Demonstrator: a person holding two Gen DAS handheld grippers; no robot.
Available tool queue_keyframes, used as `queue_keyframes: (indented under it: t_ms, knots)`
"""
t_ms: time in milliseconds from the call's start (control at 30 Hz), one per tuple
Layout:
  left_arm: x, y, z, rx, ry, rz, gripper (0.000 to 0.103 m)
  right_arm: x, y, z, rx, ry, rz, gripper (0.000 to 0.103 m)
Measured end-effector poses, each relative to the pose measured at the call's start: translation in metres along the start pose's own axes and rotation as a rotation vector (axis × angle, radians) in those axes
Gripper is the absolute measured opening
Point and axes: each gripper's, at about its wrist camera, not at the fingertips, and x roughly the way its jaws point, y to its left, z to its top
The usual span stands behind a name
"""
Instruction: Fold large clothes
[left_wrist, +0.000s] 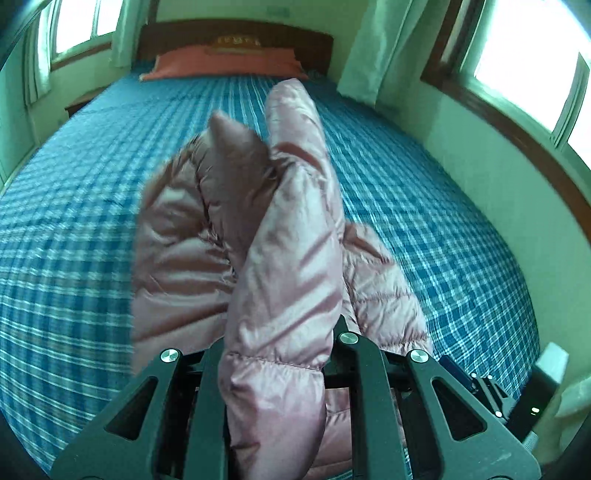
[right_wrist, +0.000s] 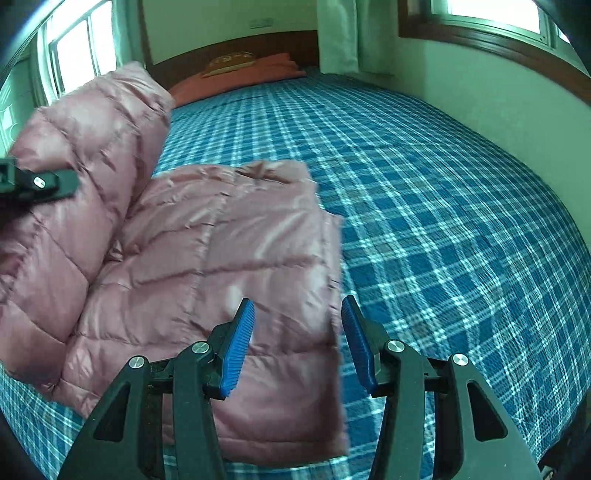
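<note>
A shiny pink puffer jacket (left_wrist: 288, 229) lies on the blue plaid bed (left_wrist: 424, 206). My left gripper (left_wrist: 280, 350) is shut on a padded fold of it, and that fold rises up between the black fingers and hides the pads. In the right wrist view the left gripper (right_wrist: 55, 184) holds this raised part (right_wrist: 92, 129) at the left edge. The rest of the jacket (right_wrist: 221, 240) lies flat on the bed (right_wrist: 461, 221). My right gripper (right_wrist: 297, 332) is open just above the jacket's right edge, its blue pads (right_wrist: 240, 343) apart with nothing pinched between them.
A red pillow (left_wrist: 225, 64) lies by the dark wooden headboard (left_wrist: 236, 33) at the far end. A pale wall (right_wrist: 480, 85) with windows runs along the bed's right side. Curtains (left_wrist: 373, 48) hang near the corner. Bare plaid sheet stretches to the right of the jacket.
</note>
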Motion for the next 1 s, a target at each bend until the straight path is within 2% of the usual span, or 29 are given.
queue_keyframes:
  t_ms: [200, 500, 800, 1000]
  knots:
    - [0.043, -0.024, -0.019, 0.016, 0.069, 0.006, 0.014, 0.007, -0.016, -0.006, 0.025, 0.02, -0.004, 0.049]
    - [0.073, -0.039, -0.034, 0.038, 0.084, 0.015, 0.014, 0.022, -0.022, -0.012, 0.027, 0.042, 0.001, 0.051]
    - [0.087, -0.044, -0.041, 0.059, 0.07, 0.025, 0.014, 0.046, -0.027, -0.022, 0.053, 0.071, 0.032, 0.052]
    - [0.069, -0.045, -0.038, 0.075, 0.054, -0.011, 0.02, 0.042, -0.024, -0.024, 0.056, 0.065, 0.03, 0.056]
